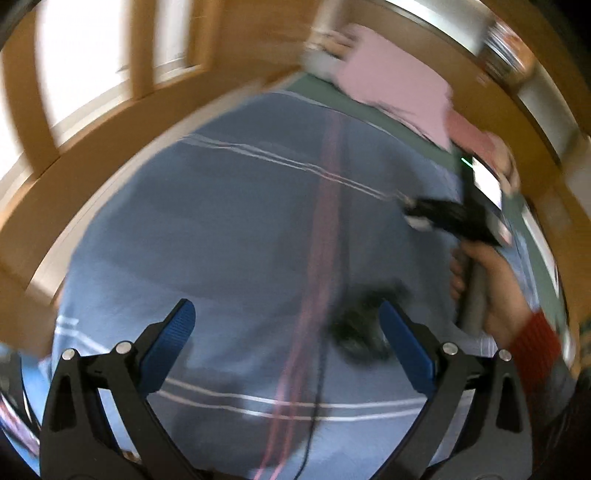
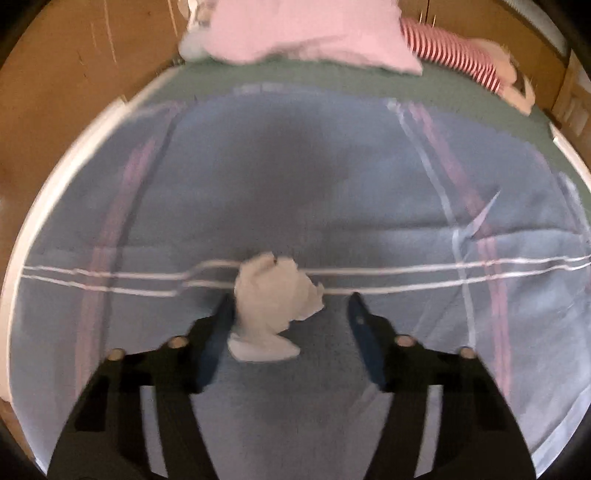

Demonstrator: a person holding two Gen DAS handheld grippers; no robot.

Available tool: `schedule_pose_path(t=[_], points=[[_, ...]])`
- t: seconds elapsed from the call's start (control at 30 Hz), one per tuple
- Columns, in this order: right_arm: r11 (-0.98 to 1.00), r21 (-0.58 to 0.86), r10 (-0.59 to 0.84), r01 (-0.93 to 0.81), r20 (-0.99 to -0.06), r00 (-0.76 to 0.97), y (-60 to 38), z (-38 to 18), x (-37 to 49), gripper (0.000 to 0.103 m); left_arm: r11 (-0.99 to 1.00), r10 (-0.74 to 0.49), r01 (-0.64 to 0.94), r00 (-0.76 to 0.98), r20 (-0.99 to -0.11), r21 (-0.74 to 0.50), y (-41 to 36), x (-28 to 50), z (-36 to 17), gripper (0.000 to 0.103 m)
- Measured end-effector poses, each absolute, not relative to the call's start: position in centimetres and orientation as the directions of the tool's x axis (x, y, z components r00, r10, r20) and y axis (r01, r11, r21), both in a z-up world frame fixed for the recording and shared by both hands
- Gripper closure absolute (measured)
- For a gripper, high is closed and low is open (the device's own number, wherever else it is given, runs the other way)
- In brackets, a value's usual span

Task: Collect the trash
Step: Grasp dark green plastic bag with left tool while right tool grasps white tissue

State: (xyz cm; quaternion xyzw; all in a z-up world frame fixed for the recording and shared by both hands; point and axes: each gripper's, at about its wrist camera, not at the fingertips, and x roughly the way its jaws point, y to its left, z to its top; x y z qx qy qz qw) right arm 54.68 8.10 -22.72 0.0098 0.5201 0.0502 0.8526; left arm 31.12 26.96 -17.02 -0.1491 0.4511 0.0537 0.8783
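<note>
A crumpled white tissue (image 2: 271, 299) lies on the blue striped bedspread (image 2: 295, 184). My right gripper (image 2: 290, 299) points down over it, open, with the tissue between the fingers. The tissue rests against the left finger (image 2: 216, 332), and a wide gap separates it from the right finger (image 2: 364, 332). In the left wrist view a hand holds that right gripper (image 1: 413, 216), with a bit of white at its tip. My left gripper (image 1: 286, 308) hangs open over the bedspread (image 1: 240, 221) with nothing between its fingers. A blurred dark object (image 1: 360, 326) lies by its right finger; I cannot tell what it is.
A pink pillow (image 2: 310, 33) and a red-and-white striped cloth (image 2: 450, 51) lie at the head of the bed on a green sheet (image 2: 332, 79). Brown wooden panels (image 2: 74, 74) surround the bed. A white bed edge (image 2: 48, 199) runs along the left.
</note>
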Motion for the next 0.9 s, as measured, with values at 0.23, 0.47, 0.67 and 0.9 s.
schedule_pose_path(t=[0.23, 0.47, 0.67, 0.9], points=[[0.978, 0.059, 0.141, -0.200, -0.895, 0.424, 7.6, -21.8, 52.6, 0.081, 0.970, -0.133, -0.090, 0.576, -0.807, -0.224, 23.3, 33.2, -18.1, 0.004], [0.977, 0.121, 0.180, -0.175, -0.906, 0.382, 3.3, -19.7, 48.1, 0.081, 0.912, -0.326, -0.062, 0.492, -0.808, -0.406, 20.9, 36.1, -22.5, 0.004], [0.965, 0.147, 0.219, -0.217, -0.906, 0.362, -0.8, -16.8, 40.6, 0.081, 0.963, -0.225, -0.015, 0.499, -0.837, -0.268, 19.1, 37.2, -23.6, 0.032], [0.964, 0.108, 0.207, -0.242, -0.877, 0.434, -4.1, -13.8, 32.6, 0.081, 0.978, -0.176, -0.003, 0.526, -0.832, -0.208, 18.9, 35.9, -22.7, 0.050]])
